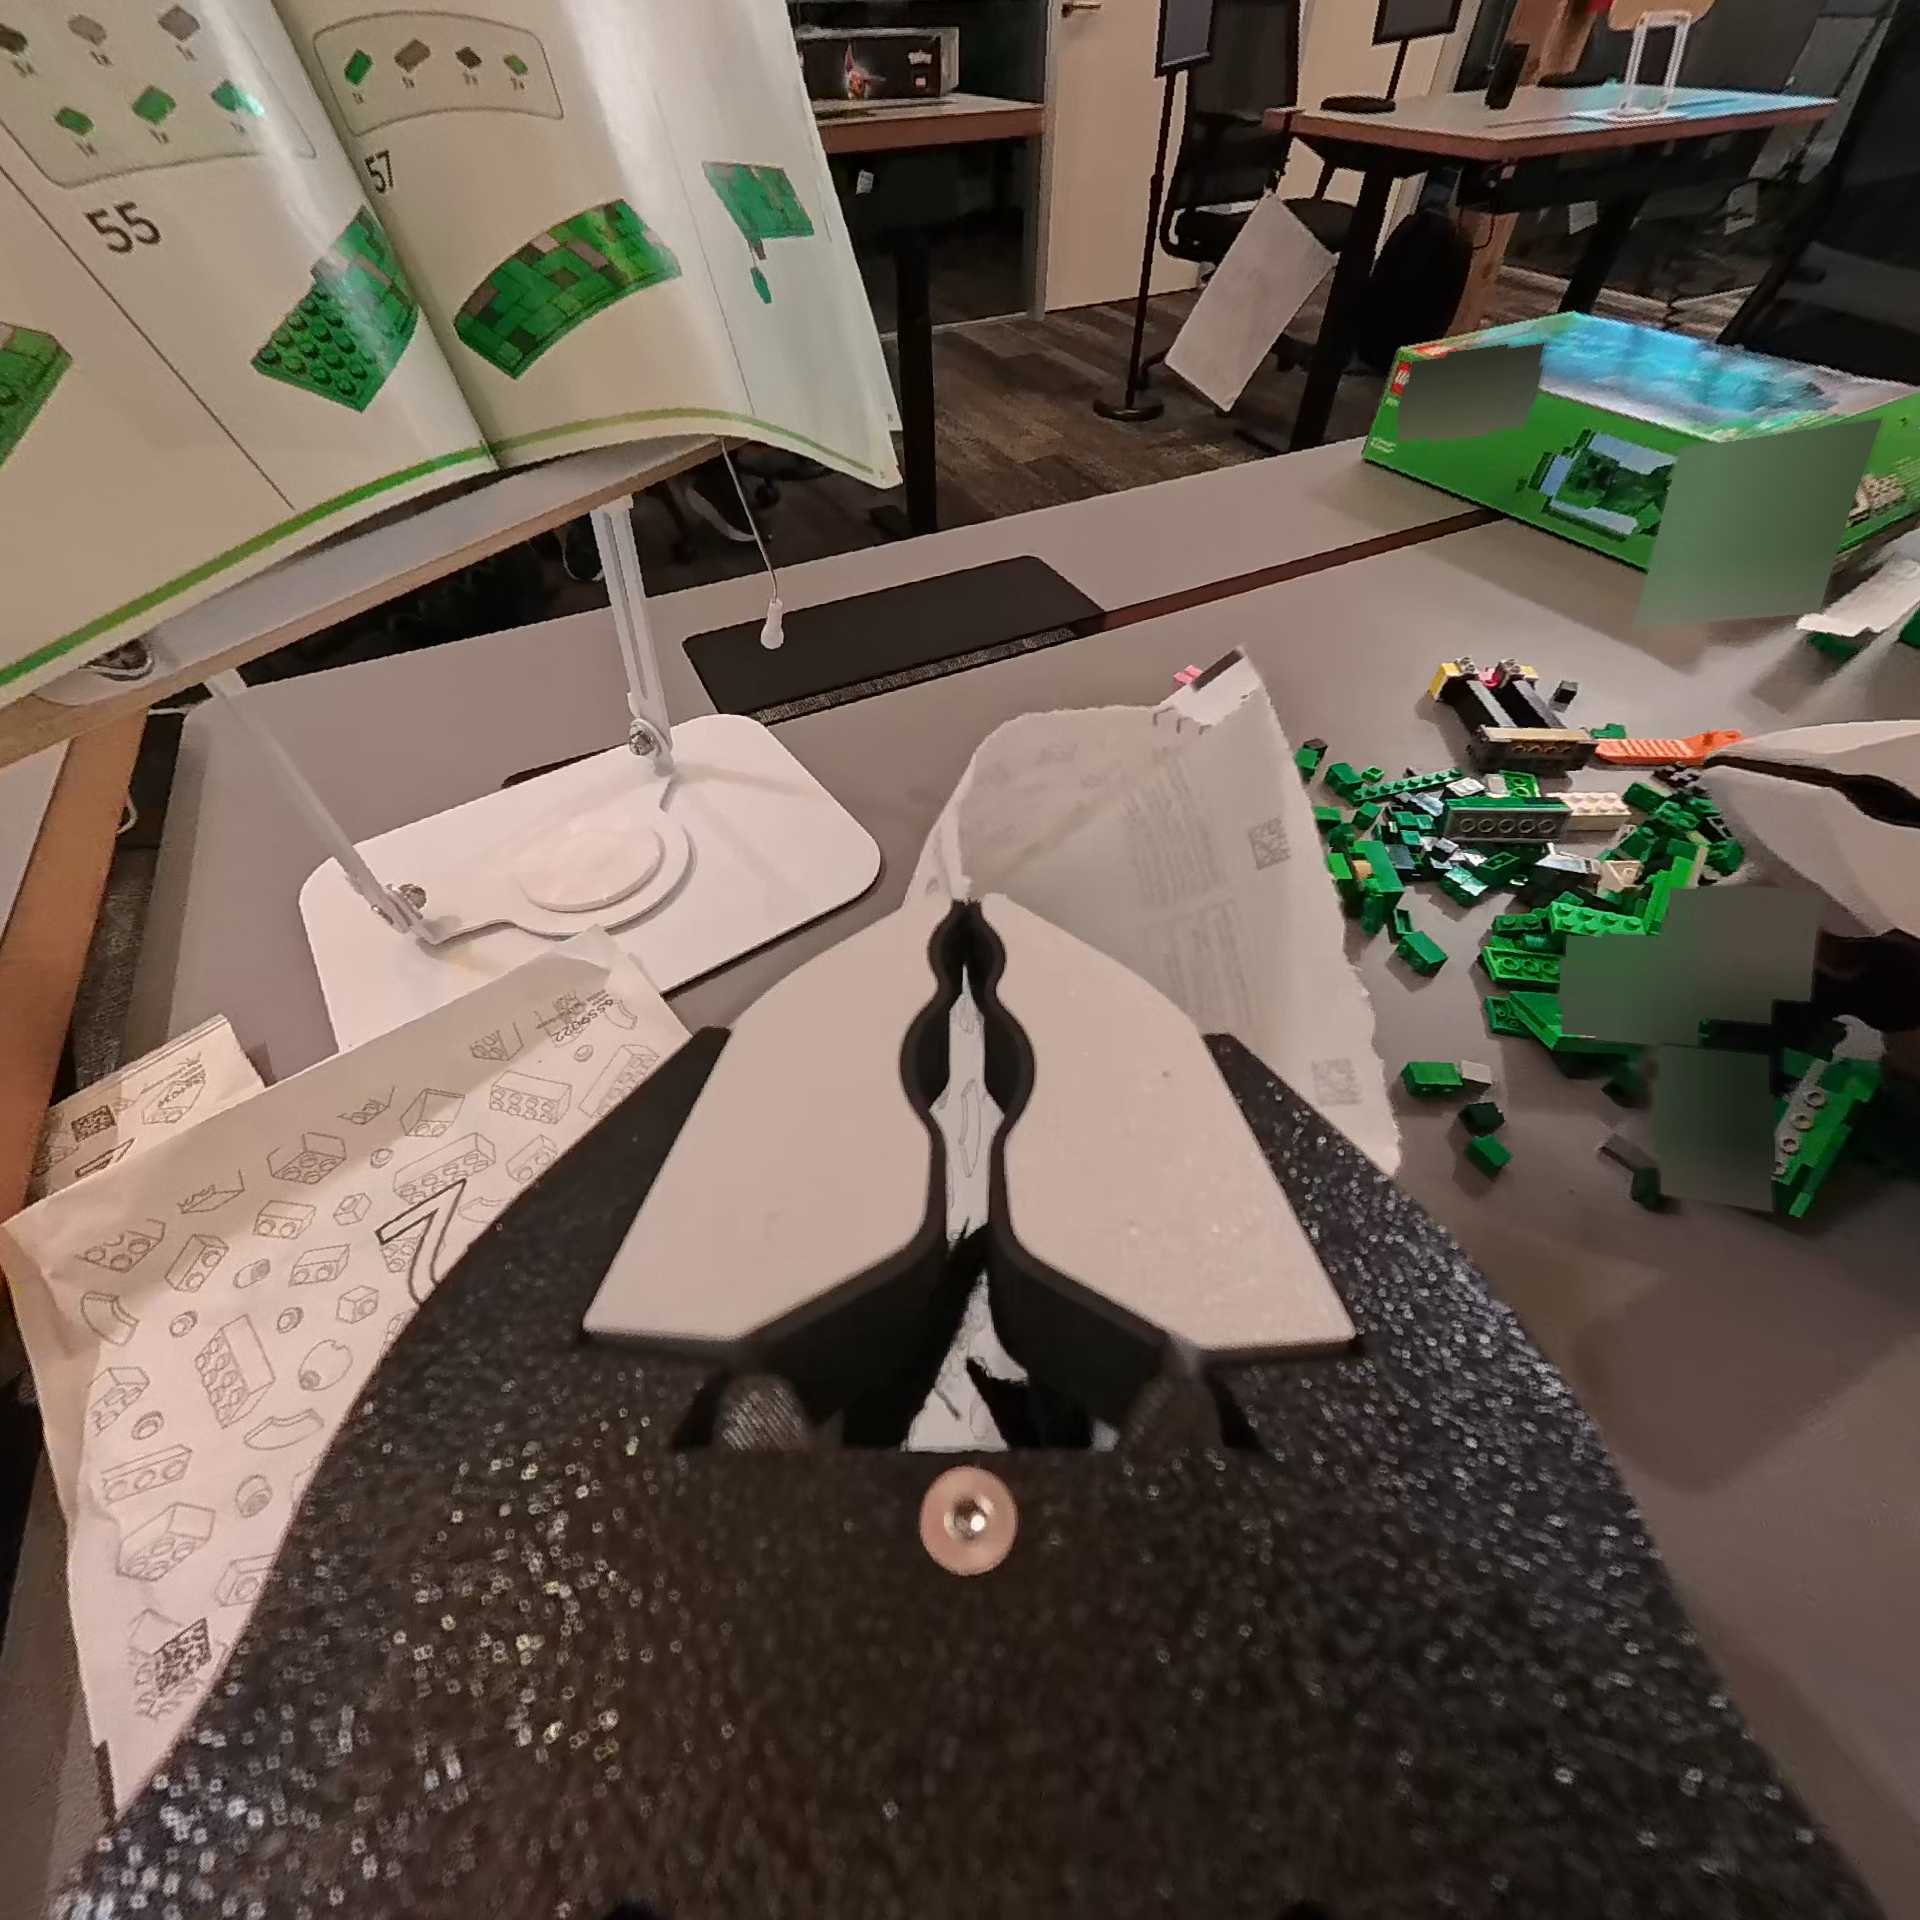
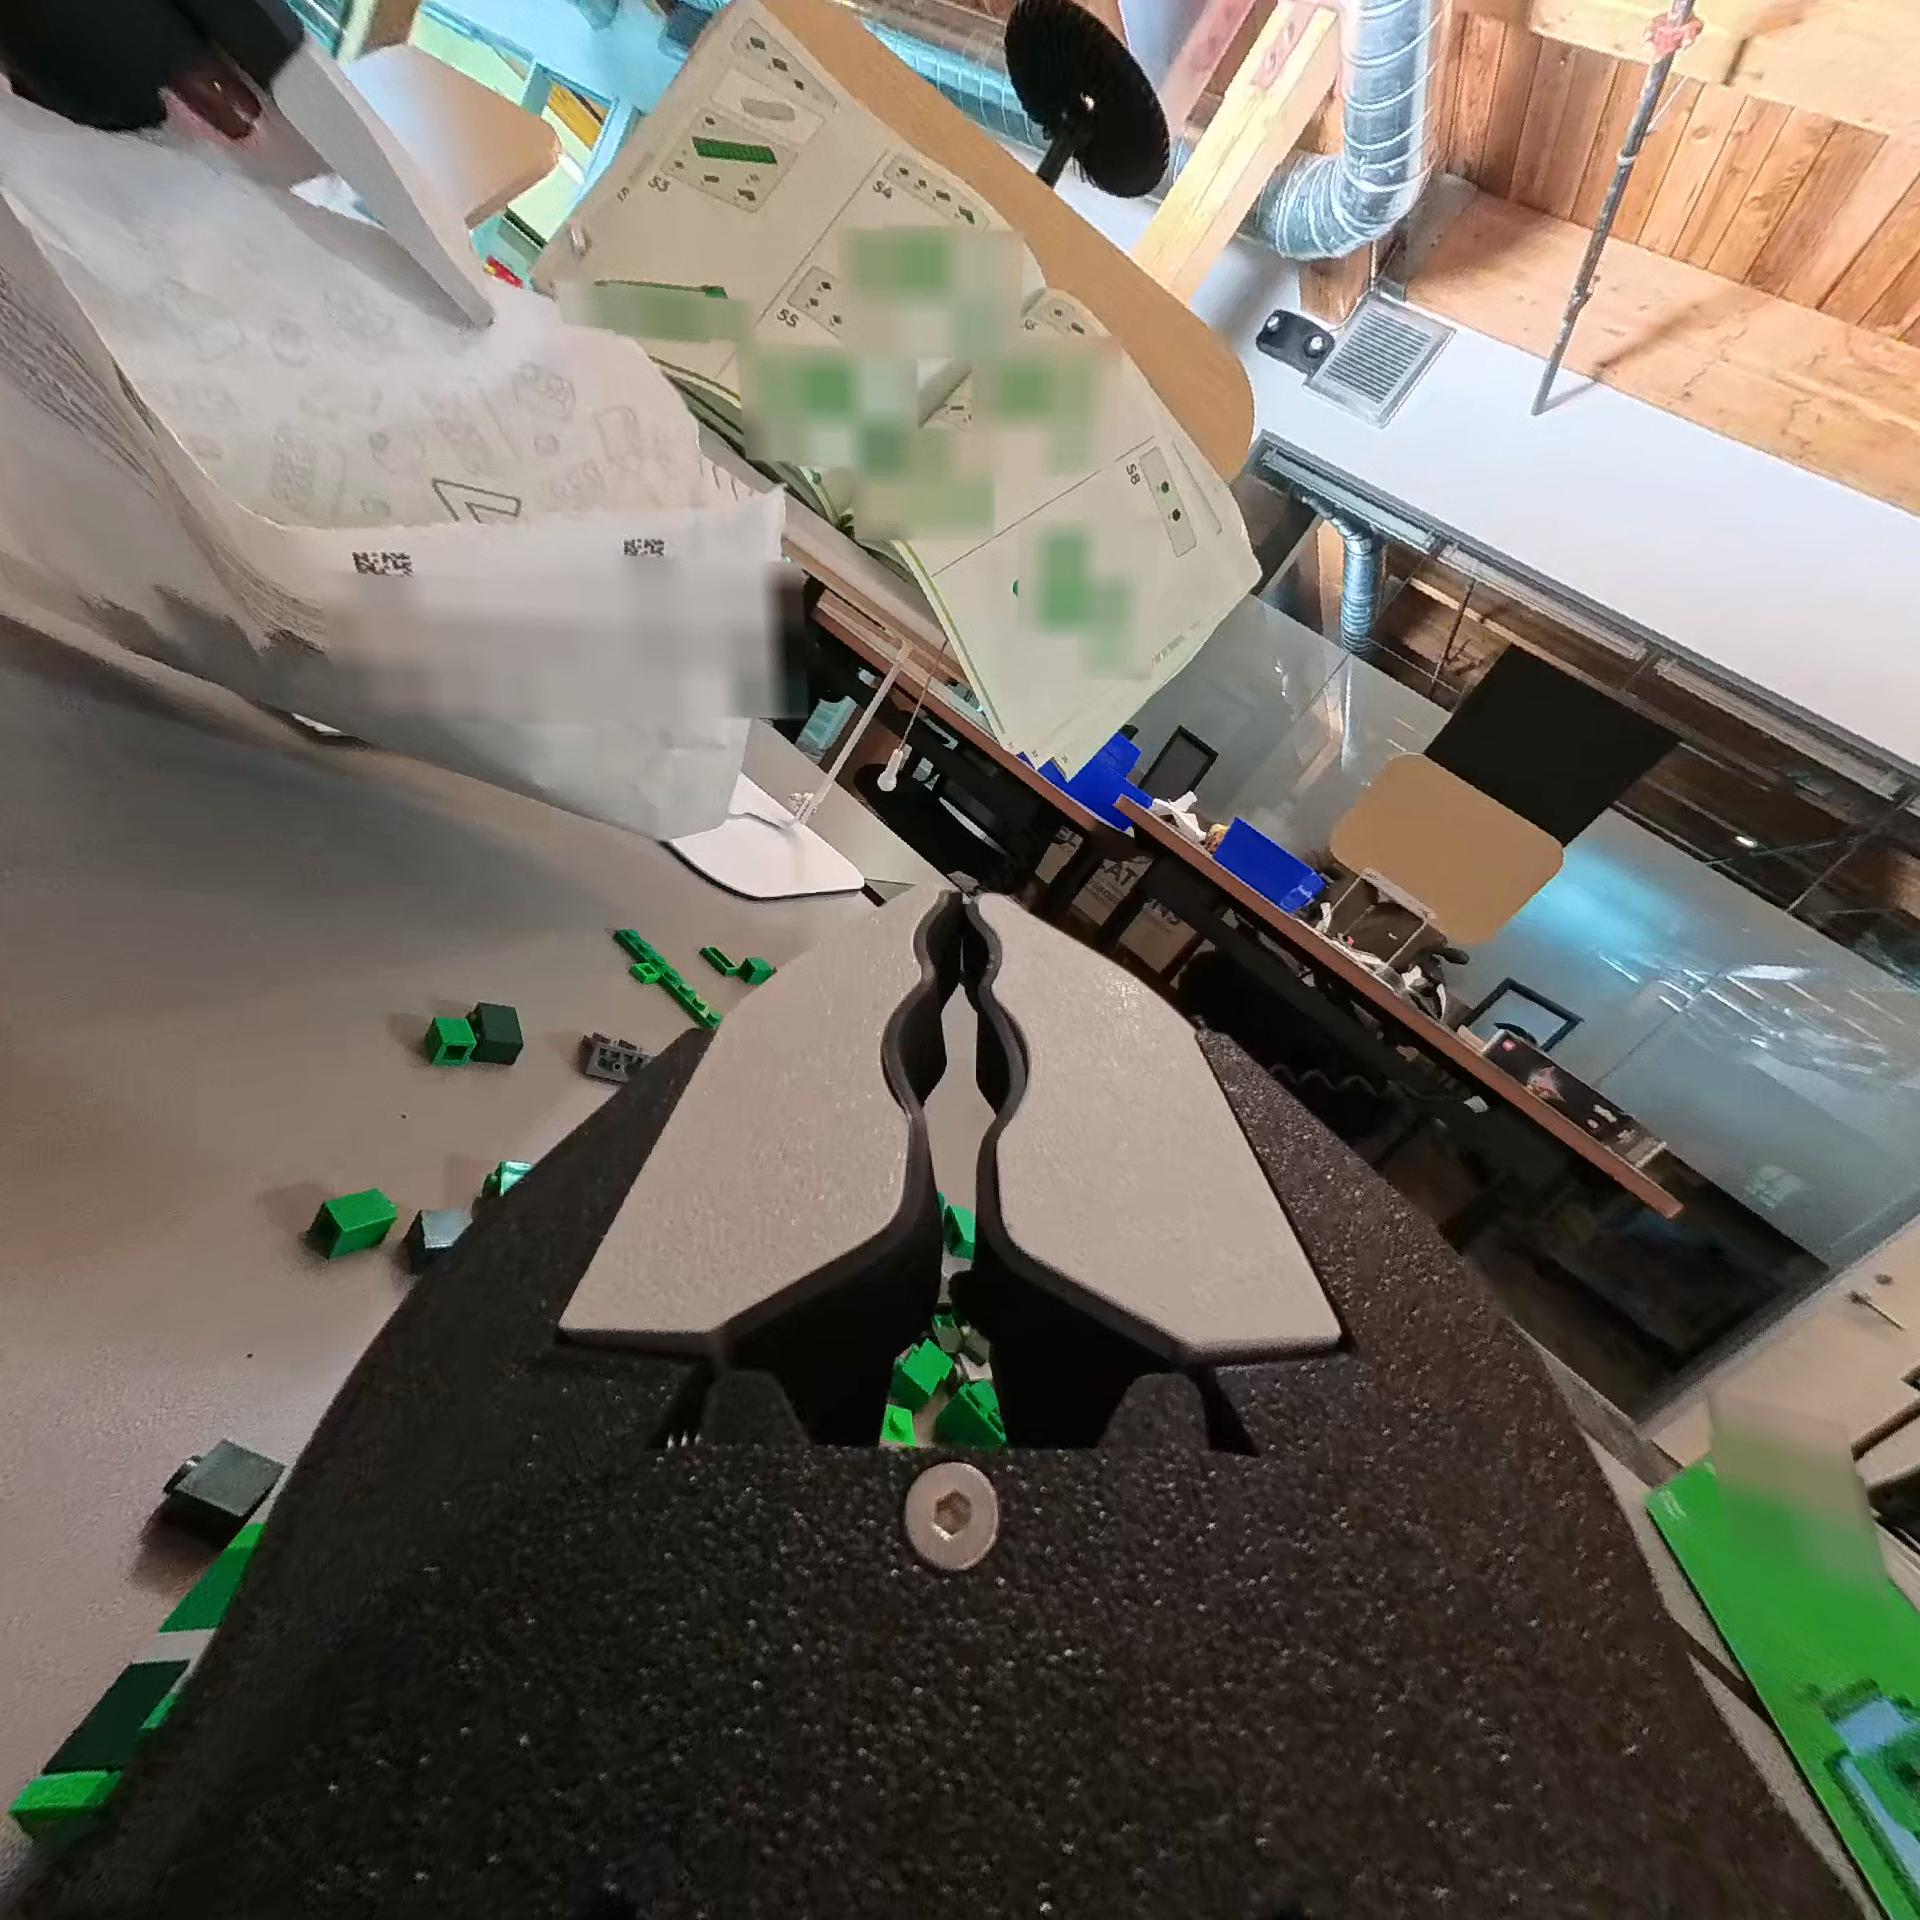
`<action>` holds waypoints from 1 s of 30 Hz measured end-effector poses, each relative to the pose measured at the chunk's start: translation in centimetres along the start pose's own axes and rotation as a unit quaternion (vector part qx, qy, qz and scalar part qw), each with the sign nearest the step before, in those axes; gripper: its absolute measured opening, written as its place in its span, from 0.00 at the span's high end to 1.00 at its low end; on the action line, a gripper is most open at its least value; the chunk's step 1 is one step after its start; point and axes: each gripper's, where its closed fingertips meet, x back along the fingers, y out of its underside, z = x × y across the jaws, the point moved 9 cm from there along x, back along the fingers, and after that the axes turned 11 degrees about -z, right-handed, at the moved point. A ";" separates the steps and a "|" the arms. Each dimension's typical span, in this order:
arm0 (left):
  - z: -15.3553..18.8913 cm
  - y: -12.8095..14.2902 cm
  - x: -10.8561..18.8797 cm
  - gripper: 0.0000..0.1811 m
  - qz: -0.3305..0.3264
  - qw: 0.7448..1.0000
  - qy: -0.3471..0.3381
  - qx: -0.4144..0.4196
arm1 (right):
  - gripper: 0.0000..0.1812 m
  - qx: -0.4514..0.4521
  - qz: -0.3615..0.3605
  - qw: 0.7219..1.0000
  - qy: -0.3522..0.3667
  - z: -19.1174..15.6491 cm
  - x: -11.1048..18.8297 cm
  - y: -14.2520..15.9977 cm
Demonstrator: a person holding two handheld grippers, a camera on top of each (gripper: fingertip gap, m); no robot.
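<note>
My left gripper [image 1: 966,914] is shut on a torn white paper bag [image 1: 1143,883] printed with brick outlines. The bag spreads to both sides of the fingers and shows through the gap between them. In the right wrist view the same bag [image 2: 364,436] hangs lifted above the grey table at the upper left, under the left gripper's white finger [image 2: 384,208]. My right gripper [image 2: 961,920] is shut and empty, above loose green bricks [image 2: 353,1221]. The brick pile [image 1: 1507,862] lies to the right of the bag, with the right gripper [image 1: 1818,810] over it.
An open instruction booklet [image 1: 416,260] rests on a white stand [image 1: 582,873] at the back left. A green set box [image 1: 1621,436] lies at the back right. An orange brick separator [image 1: 1652,746] and a small black build [image 1: 1507,707] lie behind the pile. A green build [image 2: 104,1714] sits near me. Left tips to right tips: about 20 cm.
</note>
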 end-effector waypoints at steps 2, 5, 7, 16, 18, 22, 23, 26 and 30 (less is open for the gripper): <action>0.0 -0.1 0.2 1.00 0.005 1.000 -0.002 0.000 | 1.00 -0.002 -0.001 1.000 0.000 0.0 0.0 0.0; 0.0 -0.1 0.3 1.00 0.006 1.000 0.001 0.000 | 1.00 -0.001 -0.003 1.000 -0.001 0.0 0.0 0.1; 0.0 -0.1 0.3 1.00 0.006 1.000 0.002 0.000 | 1.00 -0.001 -0.004 1.000 -0.004 0.0 -0.1 0.1; 0.0 0.0 0.1 1.00 0.002 1.000 0.006 0.001 | 1.00 -0.004 -0.009 1.000 -0.011 0.0 -0.2 0.2; 0.0 0.1 0.0 1.00 -0.004 1.000 0.008 0.000 | 1.00 -0.003 -0.009 1.000 -0.011 0.0 -0.2 0.2; 0.1 0.2 -0.4 1.00 -0.018 1.000 0.016 -0.001 | 1.00 -0.002 -0.009 1.000 -0.011 0.0 -0.2 0.2; 0.1 0.3 -0.4 1.00 -0.021 1.000 0.017 0.000 | 1.00 -0.002 -0.009 1.000 -0.011 0.0 -0.2 0.2; 0.2 0.4 -0.6 1.00 -0.027 0.999 0.024 0.000 | 1.00 -0.002 -0.010 1.000 -0.014 -0.1 -0.2 0.2; 0.3 0.5 -0.6 1.00 -0.038 0.998 0.053 0.008 | 1.00 0.001 -0.012 1.000 -0.014 -0.1 -0.3 0.2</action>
